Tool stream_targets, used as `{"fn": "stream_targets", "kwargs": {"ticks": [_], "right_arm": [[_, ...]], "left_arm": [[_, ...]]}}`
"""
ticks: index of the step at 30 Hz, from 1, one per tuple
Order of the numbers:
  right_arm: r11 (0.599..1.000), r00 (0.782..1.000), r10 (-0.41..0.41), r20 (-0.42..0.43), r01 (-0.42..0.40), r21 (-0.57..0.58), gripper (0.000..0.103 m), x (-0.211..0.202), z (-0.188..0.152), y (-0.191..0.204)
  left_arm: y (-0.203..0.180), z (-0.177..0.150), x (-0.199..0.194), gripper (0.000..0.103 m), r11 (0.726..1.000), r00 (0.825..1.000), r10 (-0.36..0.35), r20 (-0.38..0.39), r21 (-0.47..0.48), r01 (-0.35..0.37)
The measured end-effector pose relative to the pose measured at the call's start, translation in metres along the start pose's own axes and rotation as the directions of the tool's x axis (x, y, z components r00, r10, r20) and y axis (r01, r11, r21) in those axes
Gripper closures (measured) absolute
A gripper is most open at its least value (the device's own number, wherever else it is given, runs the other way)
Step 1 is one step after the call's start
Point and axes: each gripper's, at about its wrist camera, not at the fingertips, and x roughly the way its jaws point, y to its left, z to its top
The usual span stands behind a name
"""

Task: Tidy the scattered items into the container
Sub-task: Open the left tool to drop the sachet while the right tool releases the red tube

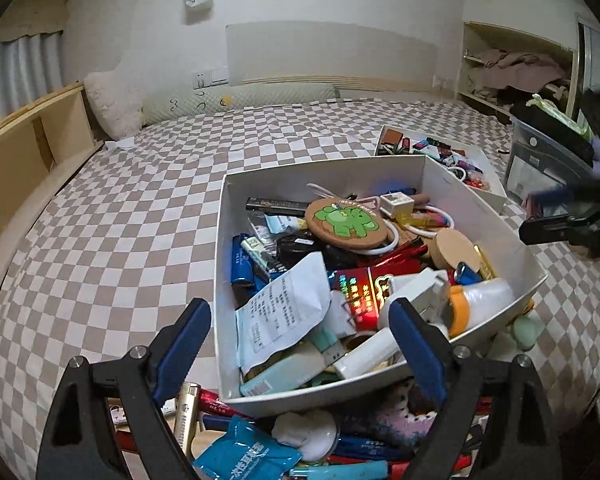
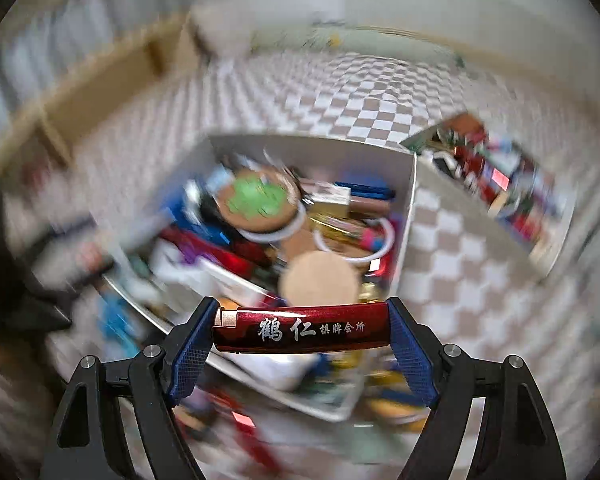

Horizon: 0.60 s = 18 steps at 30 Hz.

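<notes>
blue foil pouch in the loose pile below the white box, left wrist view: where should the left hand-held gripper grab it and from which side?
Judging from the left wrist view, take the blue foil pouch by its upper-left sealed edge, coming from above. It lies flat on the pile, so only a thin edge fits between the fingers; that edge looks free, while a white puff crowds its right side. The left hand-held gripper is open and empty.

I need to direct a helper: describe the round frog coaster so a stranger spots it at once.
Find the white box on the checkered bed. Towards its far wall, atop the clutter, lies a round cork coaster. It alone bears a bright green cartoon frog; the nearby cork disc is blank.
</notes>
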Motion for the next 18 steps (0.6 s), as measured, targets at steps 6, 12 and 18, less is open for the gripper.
{"fn": "stream_targets", "kwargs": {"ticks": [6, 12, 18], "right_arm": [[0.865, 0.956, -0.282, -0.083, 0.216, -0.454, 0.021, 0.024, 0.005, 0.022], [0.702, 0.911, -0.378, -0.168, 0.163, -0.693, 0.021, 0.051, -0.008, 0.039], [0.594, 0.882, -0.42, -0.212, 0.091, -0.799, 0.021, 0.064, -0.009, 0.049]], "left_arm": [[0.009, -0.01, 0.006, 0.012, 0.997, 0.999, -0.043, -0.004, -0.067, 0.042], [0.012, -0.016, 0.01, 0.012, 0.995, 0.997, -0.071, -0.014, -0.071, 0.07], [0.016, -0.019, 0.011, 0.012, 0.993, 0.996, -0.086, -0.016, -0.085, 0.085]]}}
